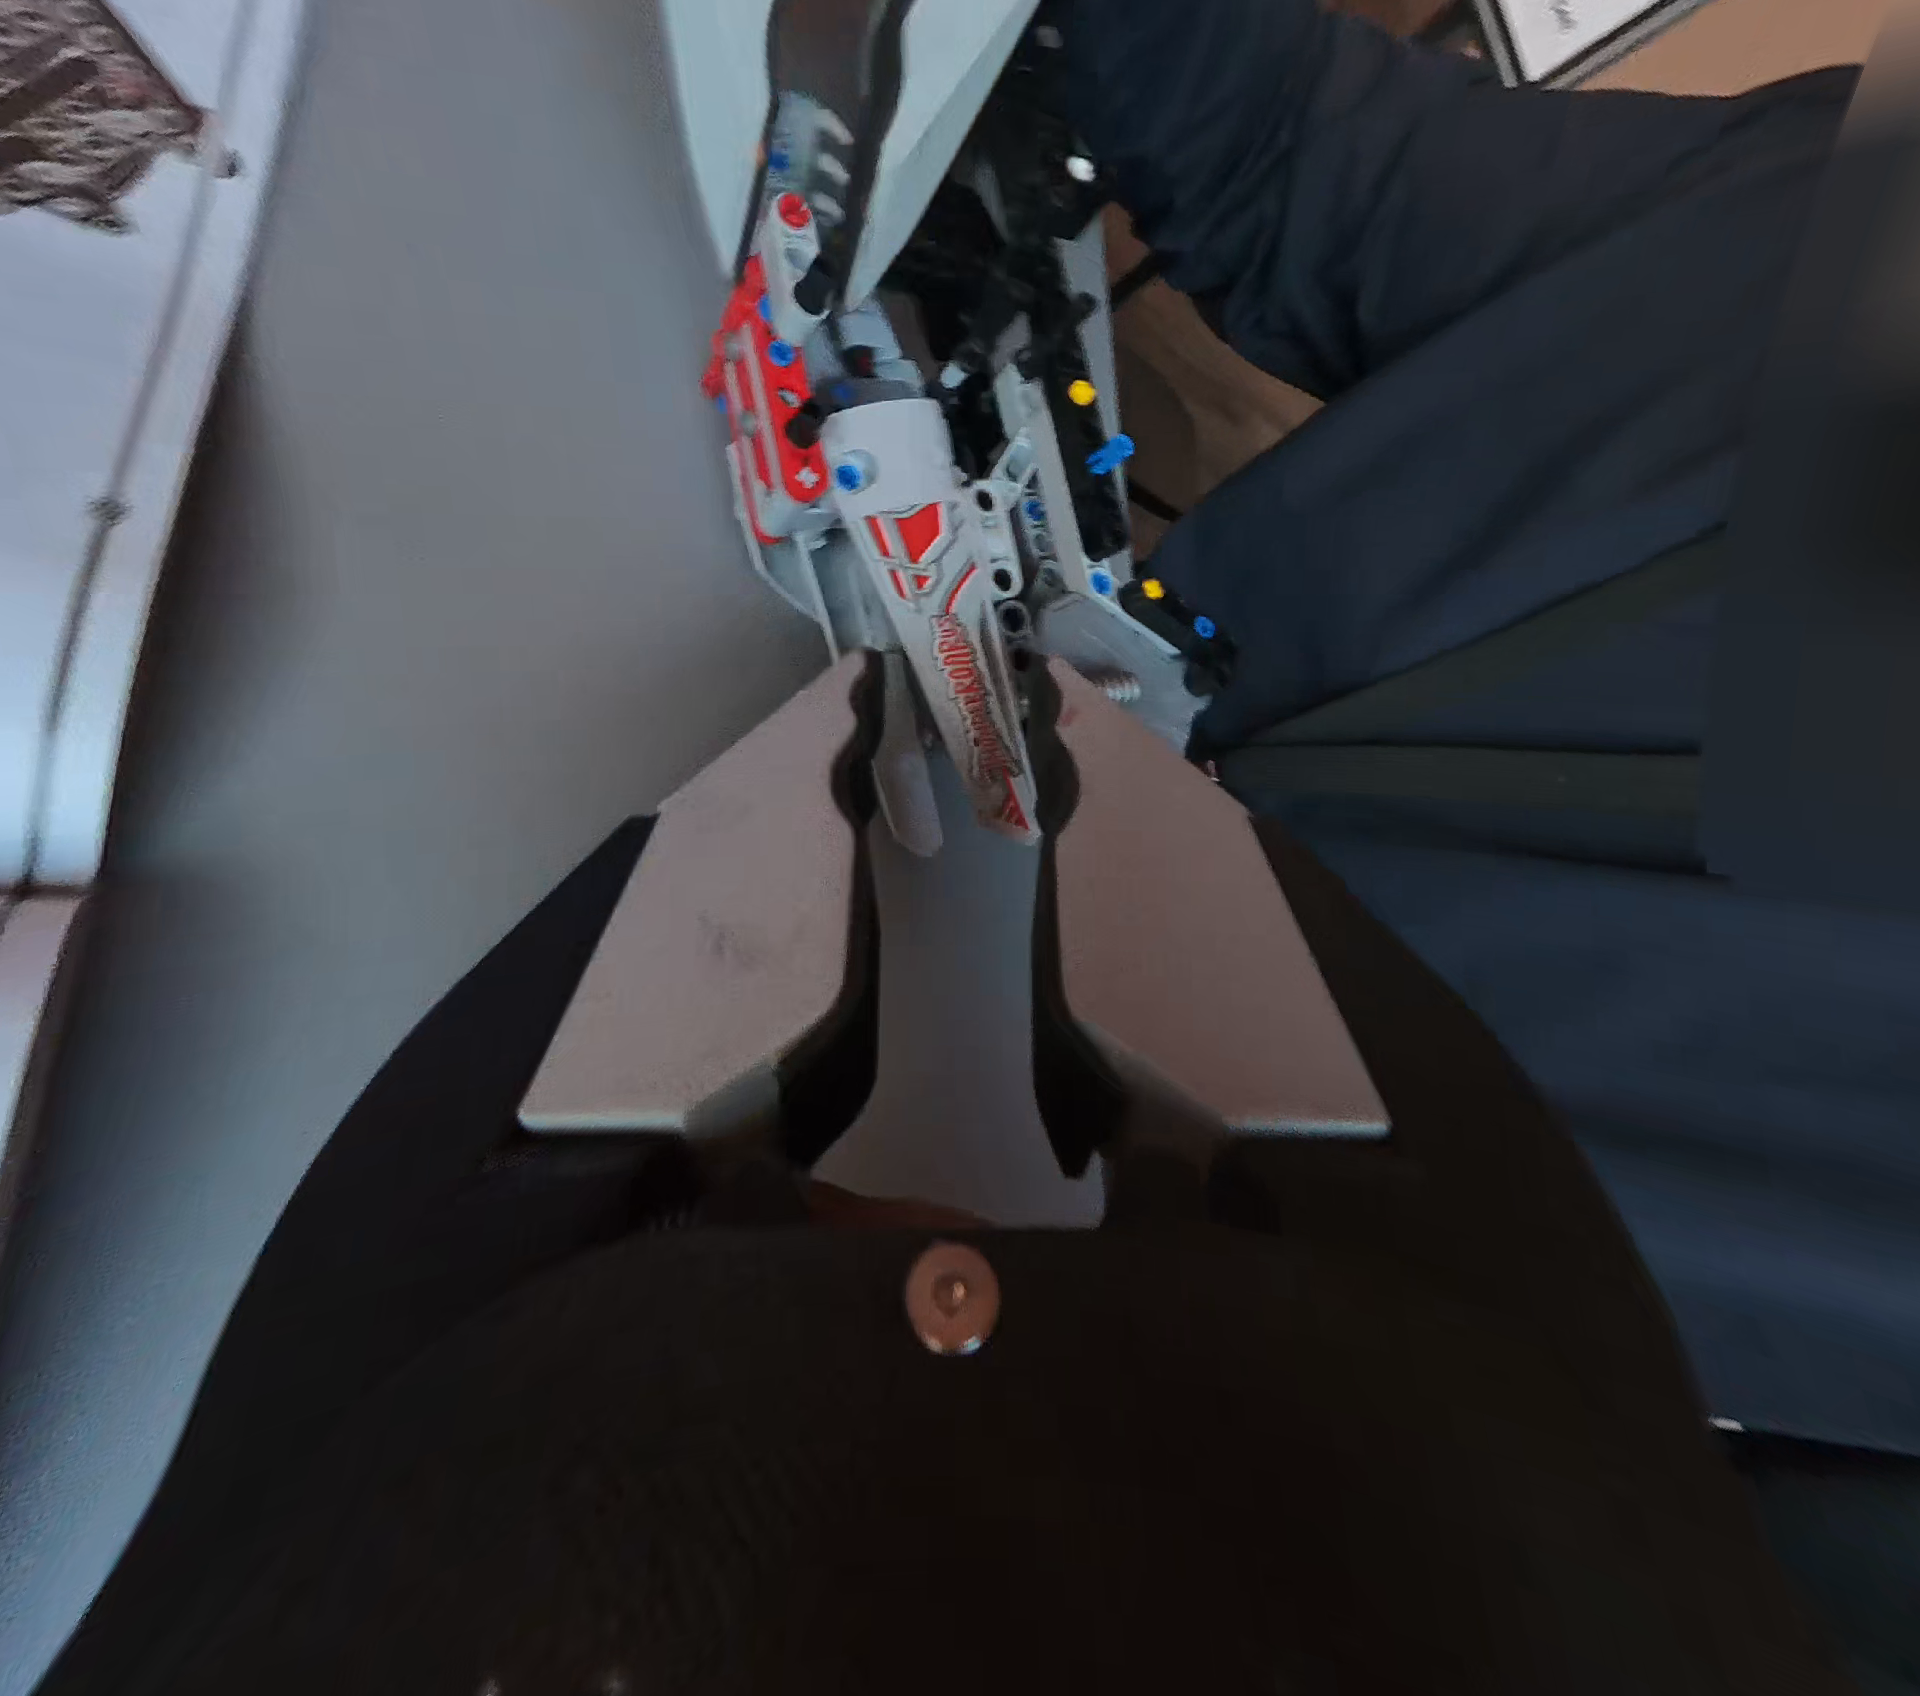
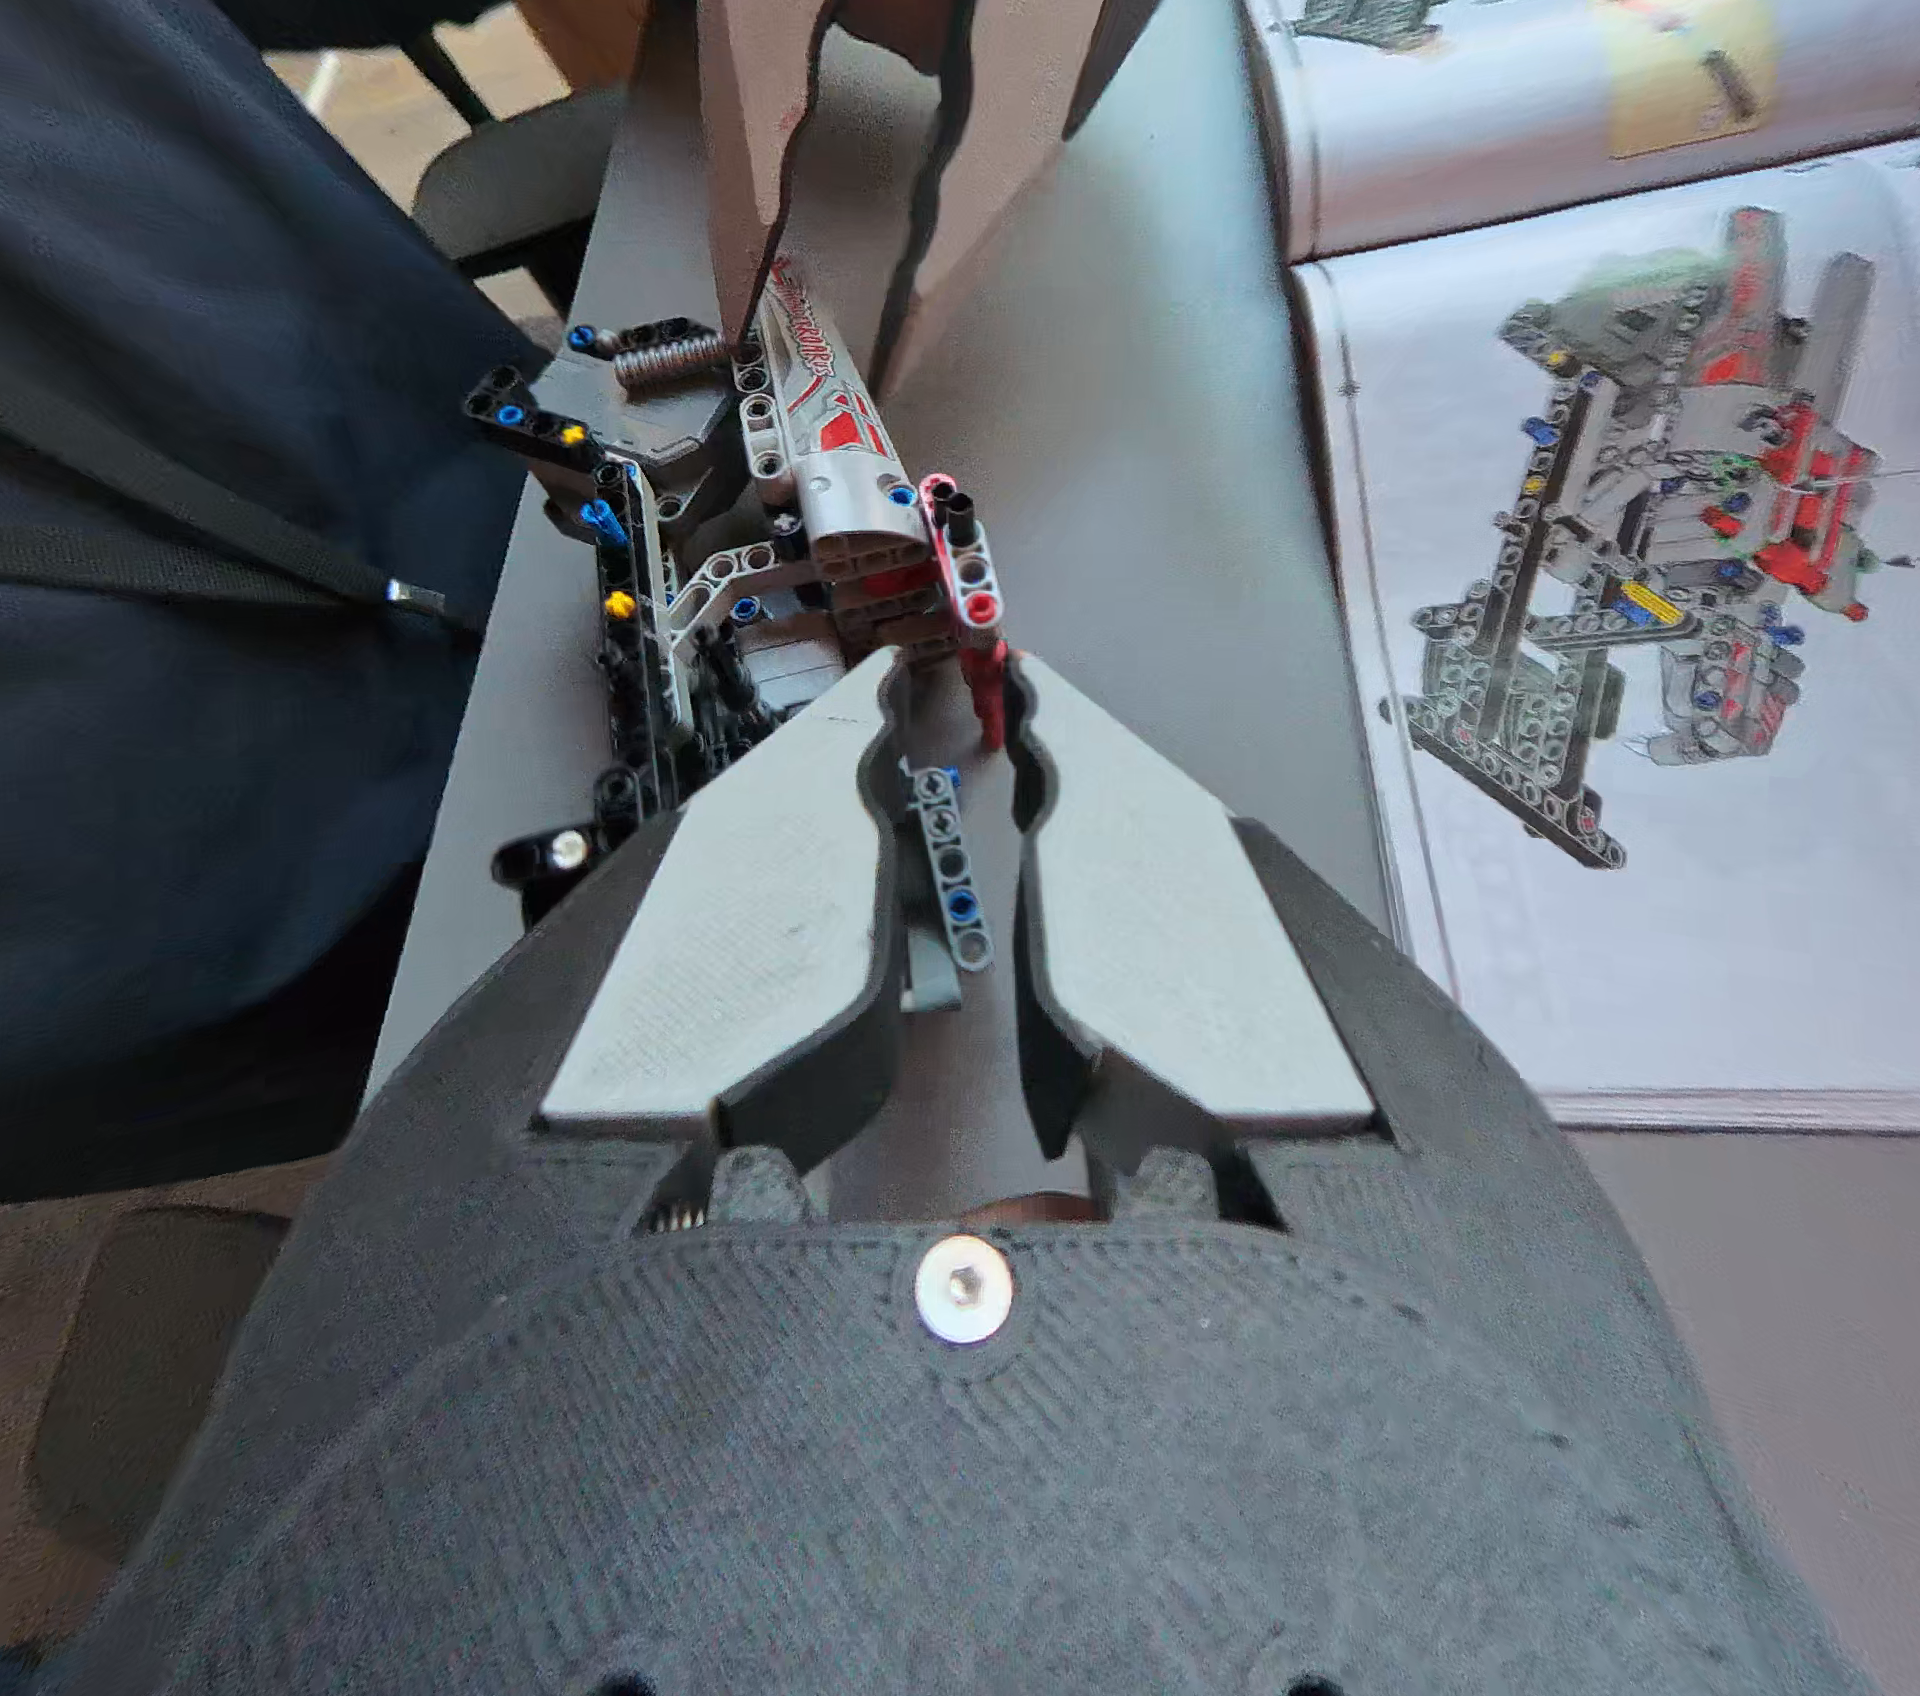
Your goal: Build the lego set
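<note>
Grey-red lego model lies on table near its edge, beside booklet | left gripper pinching model's white stickered panel | right gripper at opposite end, fingers closed on red pin | grey beam between right fingers

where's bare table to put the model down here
Free: the grey table strip between the lego model and the instruction booklet. Crowded: the table's edge by the person's dark clothing, where the model sits with the left gripper and right gripper at either end.
</note>
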The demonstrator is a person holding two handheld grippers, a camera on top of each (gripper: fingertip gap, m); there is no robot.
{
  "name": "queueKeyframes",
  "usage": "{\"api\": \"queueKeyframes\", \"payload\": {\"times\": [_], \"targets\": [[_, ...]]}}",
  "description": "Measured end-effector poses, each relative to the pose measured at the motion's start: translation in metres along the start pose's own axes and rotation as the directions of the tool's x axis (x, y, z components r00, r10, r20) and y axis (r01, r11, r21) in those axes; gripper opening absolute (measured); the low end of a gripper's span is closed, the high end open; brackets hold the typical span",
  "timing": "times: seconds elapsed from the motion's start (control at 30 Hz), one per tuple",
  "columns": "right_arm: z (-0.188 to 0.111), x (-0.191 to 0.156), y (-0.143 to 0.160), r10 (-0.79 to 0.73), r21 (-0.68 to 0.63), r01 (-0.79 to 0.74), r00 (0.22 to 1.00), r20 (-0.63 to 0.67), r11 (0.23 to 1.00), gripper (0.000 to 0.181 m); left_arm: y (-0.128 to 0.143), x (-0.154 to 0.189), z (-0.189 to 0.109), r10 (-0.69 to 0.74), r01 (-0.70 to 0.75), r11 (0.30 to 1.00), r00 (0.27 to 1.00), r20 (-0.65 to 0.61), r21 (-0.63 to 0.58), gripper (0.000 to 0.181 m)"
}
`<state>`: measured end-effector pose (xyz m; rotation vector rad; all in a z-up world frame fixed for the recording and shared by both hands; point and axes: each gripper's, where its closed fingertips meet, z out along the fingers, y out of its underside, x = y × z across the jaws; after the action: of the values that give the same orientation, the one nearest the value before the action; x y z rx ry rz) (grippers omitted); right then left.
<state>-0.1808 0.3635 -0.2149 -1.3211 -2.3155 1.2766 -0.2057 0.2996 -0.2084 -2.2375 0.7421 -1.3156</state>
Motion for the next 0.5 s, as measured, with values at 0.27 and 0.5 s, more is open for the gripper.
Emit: {"api": "queueKeyframes", "payload": {"times": [0.27,0.5], "targets": [[0.0,-0.003,-0.003,-0.142,-0.021,0.141,0.985,-0.099,0.99,0.004,-0.024,-0.01,-0.005,0.044,-0.052,0.997,0.988,0.146,0.053,0.0],[0.0,0.001,0.0,-0.12,-0.013,0.12,0.986,-0.112,0.993,0.004,0.017,0.002,0.014,-0.049,0.061,0.992,0.993,0.105,-0.113,0.057]]}}
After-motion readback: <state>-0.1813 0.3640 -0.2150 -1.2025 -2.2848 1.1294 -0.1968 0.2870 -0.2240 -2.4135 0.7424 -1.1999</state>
